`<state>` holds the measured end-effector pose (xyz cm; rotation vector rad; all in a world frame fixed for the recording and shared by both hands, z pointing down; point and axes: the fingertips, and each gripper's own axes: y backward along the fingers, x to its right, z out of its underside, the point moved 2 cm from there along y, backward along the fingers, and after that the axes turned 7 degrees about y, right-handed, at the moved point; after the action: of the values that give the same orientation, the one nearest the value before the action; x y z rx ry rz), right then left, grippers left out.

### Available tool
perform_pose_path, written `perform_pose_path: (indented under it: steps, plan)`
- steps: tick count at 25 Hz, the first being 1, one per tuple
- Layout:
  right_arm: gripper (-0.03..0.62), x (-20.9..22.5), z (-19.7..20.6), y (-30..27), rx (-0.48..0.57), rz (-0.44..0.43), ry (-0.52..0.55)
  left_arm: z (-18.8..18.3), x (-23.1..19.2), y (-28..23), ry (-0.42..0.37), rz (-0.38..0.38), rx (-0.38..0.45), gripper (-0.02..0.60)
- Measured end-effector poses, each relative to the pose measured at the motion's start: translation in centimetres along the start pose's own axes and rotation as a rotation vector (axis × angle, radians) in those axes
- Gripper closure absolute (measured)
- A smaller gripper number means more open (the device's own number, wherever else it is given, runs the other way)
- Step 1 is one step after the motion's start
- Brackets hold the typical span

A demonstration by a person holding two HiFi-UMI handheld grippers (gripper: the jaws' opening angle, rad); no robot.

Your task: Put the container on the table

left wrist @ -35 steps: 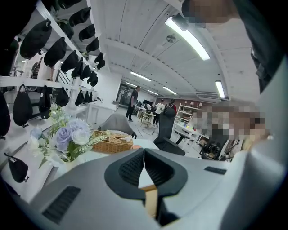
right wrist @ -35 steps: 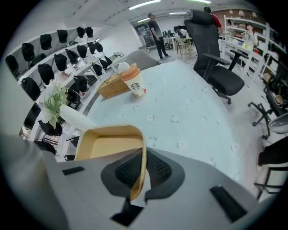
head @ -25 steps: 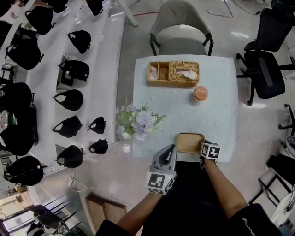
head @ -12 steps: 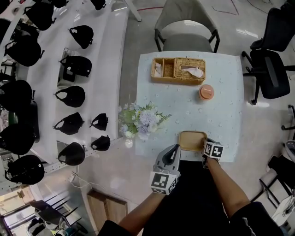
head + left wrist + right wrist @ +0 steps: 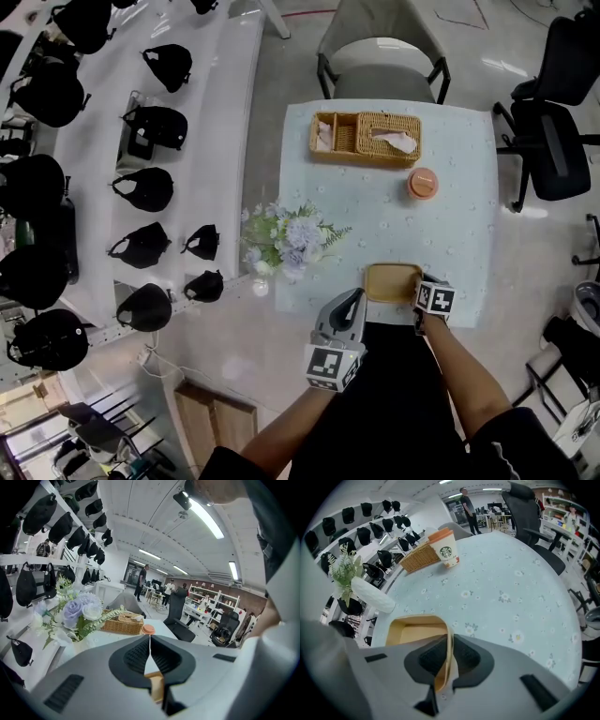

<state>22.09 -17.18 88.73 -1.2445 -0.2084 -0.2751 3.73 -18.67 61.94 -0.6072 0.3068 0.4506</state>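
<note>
At the near edge of the square table [image 5: 450, 234] with its pale flowered cloth, the shallow tan rectangular container [image 5: 391, 282] sits flat and open side up. It is in the same spot as a second ago, with its long side along that edge. The woven wicker basket [image 5: 366, 138] at the far edge and the orange-lidded paper cup [image 5: 423, 183] near it have not shifted either.

The right tongs [image 5: 419, 292] have just been easing their jaws apart. The container's right end wall still stands between them, and in the right gripper view the pads lie against both its faces, so the hold is slack but not released. These tongs point steeply down, marker cube uppermost, on a bare forearm [image 5: 455, 370] reaching in from the near side.

The left tongs [image 5: 353, 300] hang at the near edge just left of the container, as before, and tilt gently down. Their jaws are pressed together with nothing between them.
</note>
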Motion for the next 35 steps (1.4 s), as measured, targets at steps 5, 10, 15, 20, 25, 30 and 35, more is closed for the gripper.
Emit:
perform_pose_path:
  steps: [5, 10, 15, 20, 25, 30, 35]
  plan:
    - [0.516, -0.4, -0.2, 0.5, 0.009, -0.002, 0.019, -0.4, 0.0, 0.4, 0.003, 0.000, 0.019, 0.572]
    - [0.487, -0.6, -0.3, 1.5, 0.014, -0.017, 0.040, -0.5, 0.2, 0.8, 0.001, -0.002, 0.034, 0.572]
    - [0.484, -0.6, 0.0, 3.0, 0.016, -0.027, 0.044, -1.4, 0.9, 1.2, -0.006, 0.003, 0.056, 0.572]
    - [0.484, -1.4, -0.2, 5.2, 0.038, -0.050, 0.065, -2.2, 1.7, 2.0, -0.012, -0.005, 0.088, 0.572]
    - [0.484, -2.0, -0.9, 8.0, 0.086, -0.075, 0.064, -2.8, 2.4, 3.0, -0.015, -0.017, 0.112, 0.572]
    - [0.484, -2.6, -0.8, 11.1, 0.129, -0.091, 0.085, -3.1, 3.4, 4.2, -0.026, -0.023, 0.133, 0.572]
    - [0.484, -3.0, -1.1, 14.6, 0.187, -0.118, 0.084, -3.7, 4.6, 5.3, -0.042, -0.031, 0.163, 0.572]
